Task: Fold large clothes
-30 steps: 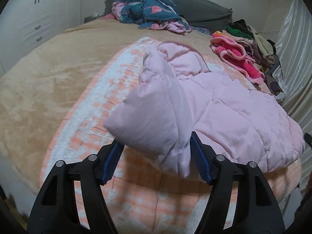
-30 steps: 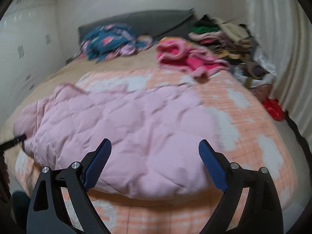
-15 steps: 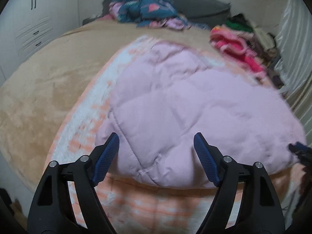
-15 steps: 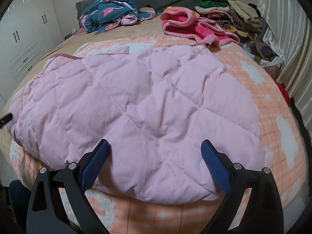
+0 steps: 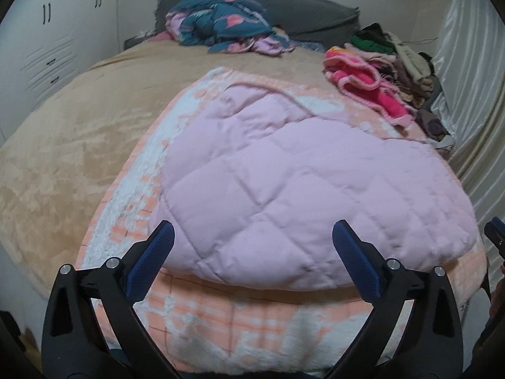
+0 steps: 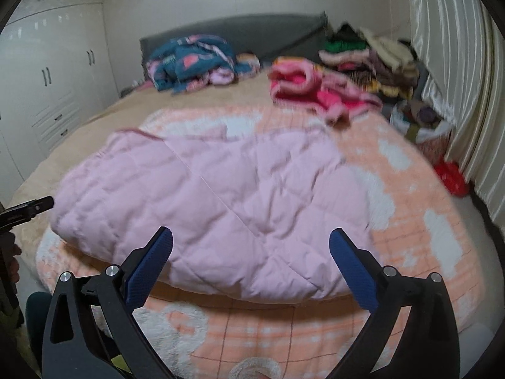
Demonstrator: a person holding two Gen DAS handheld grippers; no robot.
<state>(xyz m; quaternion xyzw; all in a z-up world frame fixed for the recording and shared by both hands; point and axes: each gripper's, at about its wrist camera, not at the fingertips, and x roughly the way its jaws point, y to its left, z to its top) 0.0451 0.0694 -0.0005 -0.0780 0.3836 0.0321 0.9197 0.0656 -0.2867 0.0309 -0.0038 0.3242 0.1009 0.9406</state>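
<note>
On the bed (image 5: 63, 145), a pink quilted coat (image 5: 293, 189) lies flat on an orange-and-white blanket (image 5: 240, 325), near the foot edge. Left gripper (image 5: 252, 252): jaws spread wide, having just been opening; nothing between the pads, coat edge just beyond the tips. Right gripper (image 6: 251, 254): jaws likewise spread wide after opening, empty, poised above the coat's near edge. Neither gripper touches the coat. Further back: a blue patterned garment (image 5: 221, 22) by the headboard (image 5: 309, 9), a pink garment (image 5: 366, 85), and a clothes pile (image 5: 401, 60) beside the curtain (image 5: 467, 94).
</note>
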